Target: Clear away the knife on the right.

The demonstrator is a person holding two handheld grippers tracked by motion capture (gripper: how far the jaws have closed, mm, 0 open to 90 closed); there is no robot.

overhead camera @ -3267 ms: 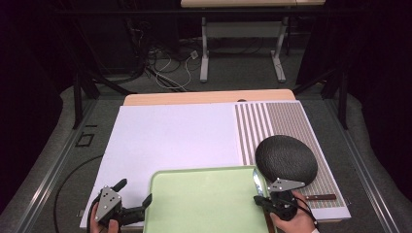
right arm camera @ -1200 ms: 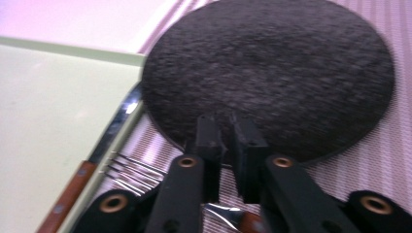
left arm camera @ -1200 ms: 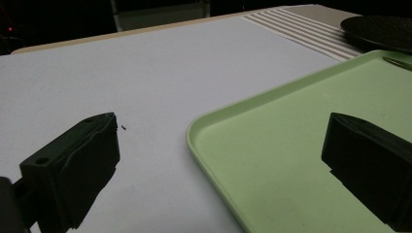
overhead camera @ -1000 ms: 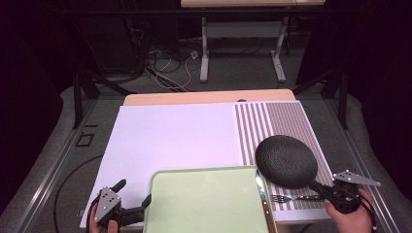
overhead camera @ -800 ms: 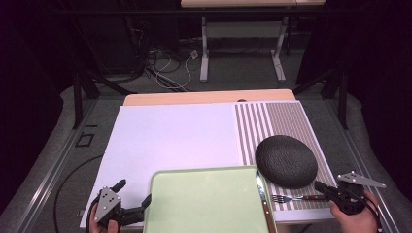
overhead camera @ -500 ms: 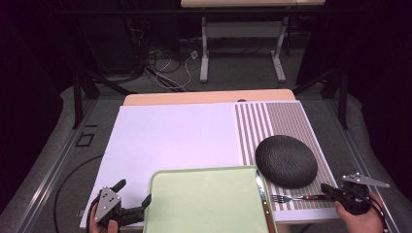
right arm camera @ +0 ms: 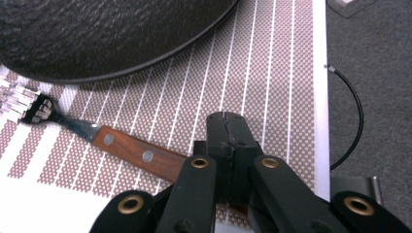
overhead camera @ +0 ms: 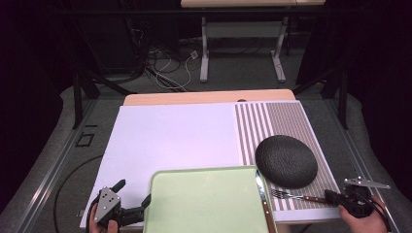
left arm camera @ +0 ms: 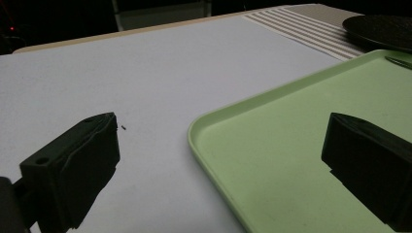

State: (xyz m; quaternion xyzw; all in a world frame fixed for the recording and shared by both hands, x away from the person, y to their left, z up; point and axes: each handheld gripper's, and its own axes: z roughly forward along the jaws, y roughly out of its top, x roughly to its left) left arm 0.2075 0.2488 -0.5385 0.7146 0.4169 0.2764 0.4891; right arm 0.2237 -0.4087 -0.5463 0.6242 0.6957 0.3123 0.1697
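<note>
1. Right claw (right arm camera: 227, 121), pressed together, sits over the fork (right arm camera: 104, 141) handle's end at the counter's near right corner.
2. Left claw (left arm camera: 218, 170) is spread astride the tray (left arm camera: 301, 145) rim.
3. Risk: closed jaws could shove the fork off the edge.

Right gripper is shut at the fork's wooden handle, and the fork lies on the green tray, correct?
Not quite. The right gripper is shut at the wooden handle, but the fork lies on the striped mat, beside the dark plate, not on the green tray. The right gripper view shows it.
</note>
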